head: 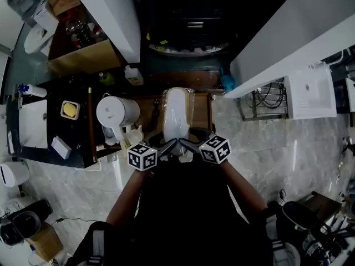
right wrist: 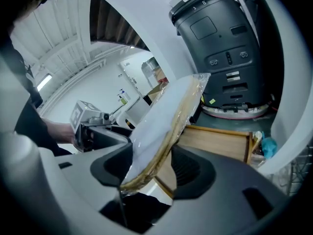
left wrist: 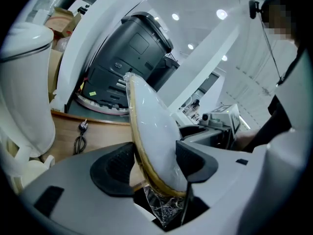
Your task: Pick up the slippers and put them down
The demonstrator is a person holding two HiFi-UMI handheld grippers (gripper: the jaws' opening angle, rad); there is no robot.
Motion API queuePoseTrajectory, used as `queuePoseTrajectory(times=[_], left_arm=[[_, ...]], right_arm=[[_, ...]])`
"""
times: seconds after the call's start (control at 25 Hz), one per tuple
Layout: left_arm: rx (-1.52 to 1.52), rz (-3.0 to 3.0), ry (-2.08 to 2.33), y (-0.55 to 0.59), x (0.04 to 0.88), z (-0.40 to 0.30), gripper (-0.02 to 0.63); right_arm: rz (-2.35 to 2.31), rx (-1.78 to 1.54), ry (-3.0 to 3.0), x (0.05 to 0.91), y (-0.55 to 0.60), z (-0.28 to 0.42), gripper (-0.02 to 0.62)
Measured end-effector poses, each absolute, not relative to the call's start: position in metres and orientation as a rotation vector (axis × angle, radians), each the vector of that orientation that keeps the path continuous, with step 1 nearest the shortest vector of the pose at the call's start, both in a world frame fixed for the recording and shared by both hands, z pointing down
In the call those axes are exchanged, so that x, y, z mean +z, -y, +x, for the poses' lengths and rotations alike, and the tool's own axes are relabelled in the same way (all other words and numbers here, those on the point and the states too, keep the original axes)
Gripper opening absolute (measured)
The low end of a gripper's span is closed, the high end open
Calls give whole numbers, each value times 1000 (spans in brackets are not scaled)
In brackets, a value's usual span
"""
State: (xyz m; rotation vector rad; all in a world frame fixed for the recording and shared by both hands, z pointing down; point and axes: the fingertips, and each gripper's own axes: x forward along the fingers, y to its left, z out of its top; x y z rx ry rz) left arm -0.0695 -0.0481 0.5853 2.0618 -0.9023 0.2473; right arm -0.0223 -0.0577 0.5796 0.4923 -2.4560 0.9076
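Slippers (head: pixel 176 111) clamped in wide-set left gripper (head: pixel 168 146) and right gripper (head: pixel 189 144), toes at twelve o'clock; squeeze evenly, keep both level.

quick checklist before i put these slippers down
1. Left gripper grip on the slippers: ok, both pads press the pack.
2. Right gripper grip: cannot tell, one pad touches, the other may sit just off.
3. Slippers lifted off the wooden tray: ok, judging by both gripper views.
4. Plastic wrap free: not ok, its loose end is bunched behind the left pads.
5. Tray free of clutter: not ok, a cable lies on it.
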Motion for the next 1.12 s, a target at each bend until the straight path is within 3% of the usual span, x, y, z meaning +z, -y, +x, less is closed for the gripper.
queuePoseTrajectory(times=[1.12], left_arm=[[185, 2151, 910, 55, 538, -80, 270]], right_arm=[[559, 852, 2557, 530, 61, -32, 249]])
